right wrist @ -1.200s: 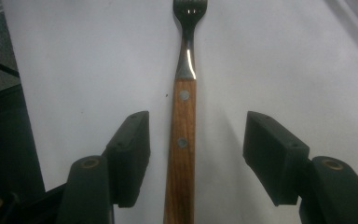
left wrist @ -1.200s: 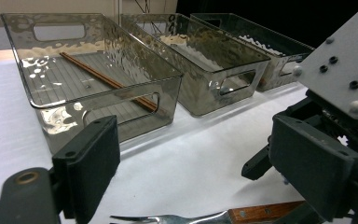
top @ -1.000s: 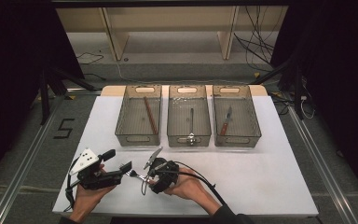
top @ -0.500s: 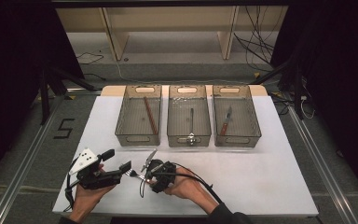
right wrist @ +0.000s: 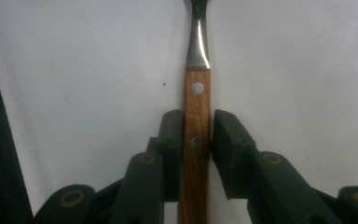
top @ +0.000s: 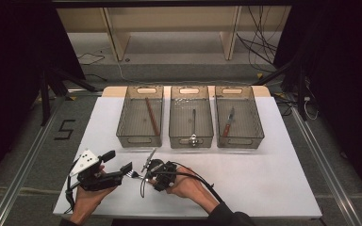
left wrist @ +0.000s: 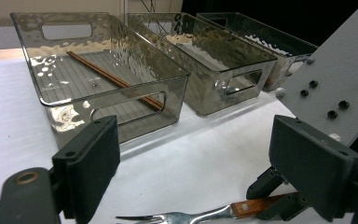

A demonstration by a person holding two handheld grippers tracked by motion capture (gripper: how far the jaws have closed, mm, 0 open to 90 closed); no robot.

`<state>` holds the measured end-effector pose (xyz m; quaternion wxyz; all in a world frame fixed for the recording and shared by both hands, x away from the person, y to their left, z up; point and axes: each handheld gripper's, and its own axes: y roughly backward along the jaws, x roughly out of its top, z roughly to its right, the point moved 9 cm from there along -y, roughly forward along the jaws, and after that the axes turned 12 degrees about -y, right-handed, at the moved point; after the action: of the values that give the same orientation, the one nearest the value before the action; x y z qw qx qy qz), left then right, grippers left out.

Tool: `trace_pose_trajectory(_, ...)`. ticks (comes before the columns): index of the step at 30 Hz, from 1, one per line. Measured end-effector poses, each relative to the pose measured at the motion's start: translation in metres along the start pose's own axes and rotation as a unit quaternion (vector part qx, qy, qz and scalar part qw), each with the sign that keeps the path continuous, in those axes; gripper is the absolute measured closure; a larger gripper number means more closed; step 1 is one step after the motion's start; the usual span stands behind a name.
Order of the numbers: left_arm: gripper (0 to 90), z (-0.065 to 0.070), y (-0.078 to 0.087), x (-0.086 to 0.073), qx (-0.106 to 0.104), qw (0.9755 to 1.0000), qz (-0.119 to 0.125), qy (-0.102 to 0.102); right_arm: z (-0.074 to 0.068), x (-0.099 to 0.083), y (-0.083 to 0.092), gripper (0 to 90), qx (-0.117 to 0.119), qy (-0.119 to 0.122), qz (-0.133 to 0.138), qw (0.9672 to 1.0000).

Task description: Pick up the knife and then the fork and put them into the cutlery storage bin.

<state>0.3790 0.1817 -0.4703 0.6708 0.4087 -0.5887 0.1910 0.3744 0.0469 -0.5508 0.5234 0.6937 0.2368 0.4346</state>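
now the right gripper (right wrist: 196, 140) has its hold: its two black jaws, just closing over the past second, stand pressed against the wooden handle of a fork (right wrist: 196, 140), one pad on each side, as the right gripper view shows. from the high view the fork (top: 134, 174) lies on the white table (top: 273, 165) at the near edge, toward seven o'clock from the three clear bins, its tines pointing to nine o'clock at the left gripper (top: 122, 165). that gripper waits just beside it, jaws spread wide with nothing between them. at twelve o'clock the left bin (top: 140, 116) holds a chopstick (top: 152, 116), the middle bin (top: 191, 116) a spoon (top: 193, 127), the right bin (top: 238, 116) a knife (top: 228, 122). judging by the sorted cutlery, the grasp looks complete, and what remains is lifting the fork off the table and carrying it to a bin.
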Motion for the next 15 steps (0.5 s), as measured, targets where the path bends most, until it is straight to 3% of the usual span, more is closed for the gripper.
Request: trace_pose_trajectory(15,15.9,-0.0002,-0.0001,-0.0001,0.001,1.0,0.001,0.003,0.0016,-0.0016,0.0019,77.1,0.005,-0.003,0.002,1.0)
